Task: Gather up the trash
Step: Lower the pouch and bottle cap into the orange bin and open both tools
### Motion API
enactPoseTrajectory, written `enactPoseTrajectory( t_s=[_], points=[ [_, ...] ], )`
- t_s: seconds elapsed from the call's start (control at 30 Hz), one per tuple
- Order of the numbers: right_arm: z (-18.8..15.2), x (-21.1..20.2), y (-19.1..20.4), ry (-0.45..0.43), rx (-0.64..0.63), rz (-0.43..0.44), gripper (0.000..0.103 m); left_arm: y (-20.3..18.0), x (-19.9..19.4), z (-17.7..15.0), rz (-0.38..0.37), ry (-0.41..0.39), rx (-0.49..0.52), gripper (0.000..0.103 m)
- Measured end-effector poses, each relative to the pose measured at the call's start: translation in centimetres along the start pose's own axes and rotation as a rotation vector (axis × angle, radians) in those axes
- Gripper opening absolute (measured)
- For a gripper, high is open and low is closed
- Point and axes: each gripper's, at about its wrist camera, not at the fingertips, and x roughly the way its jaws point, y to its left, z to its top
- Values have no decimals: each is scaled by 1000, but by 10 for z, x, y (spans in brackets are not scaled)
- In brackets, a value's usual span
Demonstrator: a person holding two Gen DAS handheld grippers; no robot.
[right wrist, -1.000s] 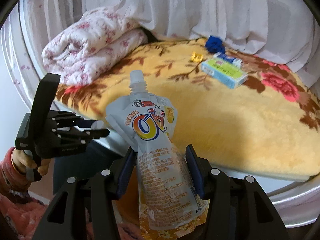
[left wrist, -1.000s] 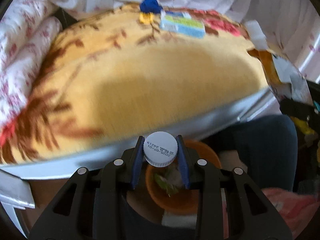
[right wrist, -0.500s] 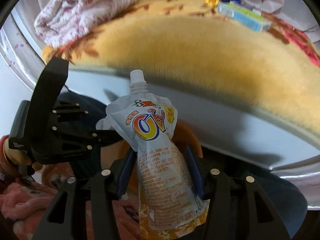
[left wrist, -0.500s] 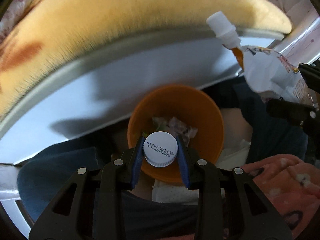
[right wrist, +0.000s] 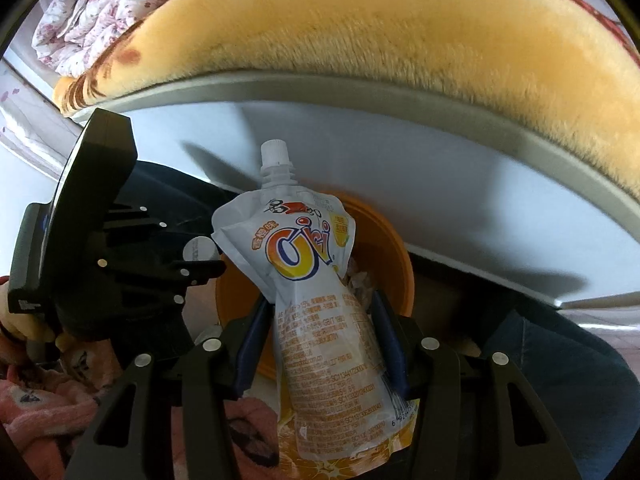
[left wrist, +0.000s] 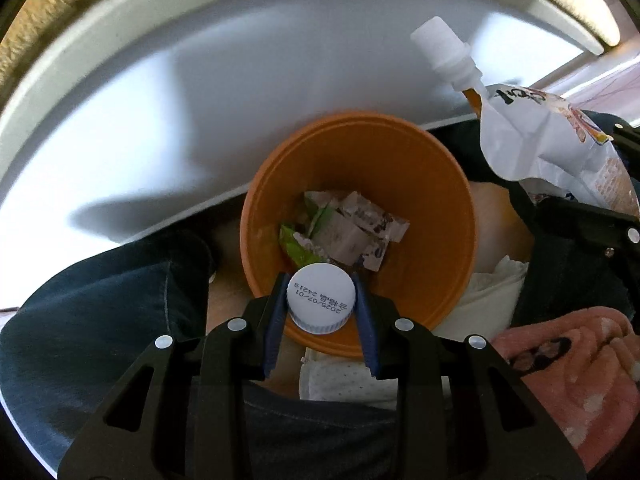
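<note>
- While both grippers point down toward the floor, the left gripper (left wrist: 321, 300) is clamped on a white bottle cap (left wrist: 321, 298), blue pads pressing its sides, printed date facing the camera.
- Cap sits over the near rim of the orange bin (left wrist: 448, 184), so letting go should drop it inside rather than on the floor.
- Bin stands on the floor beside the grey bed frame (left wrist: 160, 100), between the person's jeans-clad legs (left wrist: 80, 312); crumpled wrappers (left wrist: 344, 228) already lie at its bottom.
- Right gripper (right wrist: 320, 336) is closed on a spouted juice pouch (right wrist: 308, 256) by its lower half, spout end up and leaning over the bin's mouth; held low, probably so the flat pouch hangs clear.
- Pouch reaches in from the right in the left view, above the bin's right rim.
- Judgement: both items staged for release; neither in the bin yet.
</note>
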Motion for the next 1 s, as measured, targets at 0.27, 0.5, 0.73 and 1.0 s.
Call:
enactPoseTrajectory(
  t_s=[0.27,0.5,0.73,1.0],
  points=[
    [-3,7,-2,19,18,7,51,-1,8,-1,0,25,-5,31],
    [1,7,-5,15,18,16,61,2,9,0,8,37,-28,54],
    [4,-10,-8,-28,22,-2,67,3,3,0,28,17,-39,73],
    [-2,-24,-13,-59,25,-2,68,-2,-8,-1,42,-12,-24,77]
  ],
)
